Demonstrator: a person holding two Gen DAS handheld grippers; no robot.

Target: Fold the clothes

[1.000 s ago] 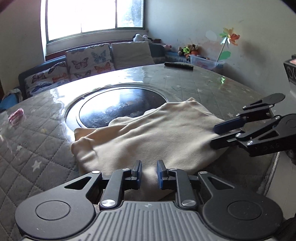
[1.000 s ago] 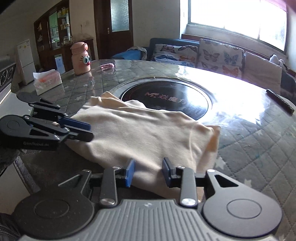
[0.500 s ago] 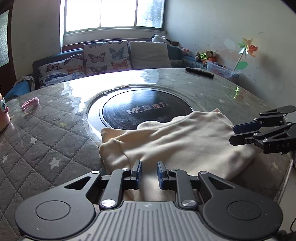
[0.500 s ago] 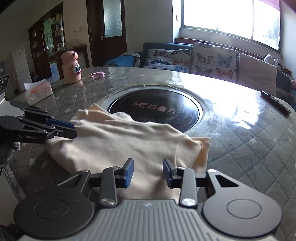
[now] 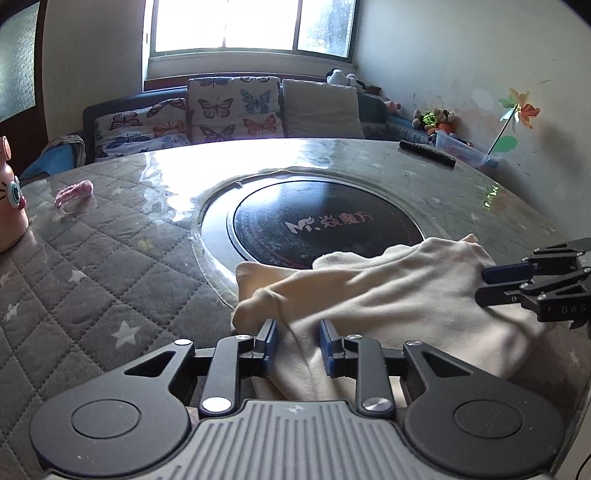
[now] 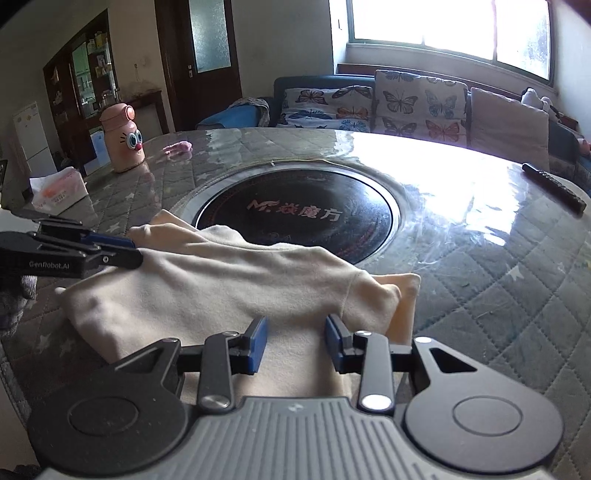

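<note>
One cream garment [image 5: 388, 295] lies bunched on the near part of my round table [image 5: 110, 266], its far edge lapping onto the black round panel [image 5: 325, 225] sunk in the middle. Through the right wrist camera the same cloth [image 6: 207, 288] spreads from the near edge toward that panel [image 6: 295, 214], with a folded corner sticking out on the right.

My left claw [image 5: 298, 341] hangs low over the cloth's near left end with its blue-padded fingers [image 5: 271, 341] spread apart; fabric shows in the gap between them, but nothing is pinched. My right claw [image 6: 295, 343] sits the same way over the opposite end, fingers [image 6: 258, 343] parted, cloth beneath the gap and not gripped. Each claw also shows in the other's camera: the right claw [image 5: 487, 284] at the garment's far side, its tips touching or just above the cloth, and the left claw [image 6: 133, 251] likewise at the left.

Farther out on the table stand a pink cartoon-faced bottle [image 6: 122, 140] and a tissue pack [image 6: 57, 188], with a small pink item [image 6: 179, 147] beyond them. A black remote [image 6: 554, 186] lies near the far right rim. Behind the table, butterfly-print cushions [image 5: 232, 110] line a sofa under the bright window [image 5: 251, 26], and a paper pinwheel [image 5: 521, 110] leans by the wall.
</note>
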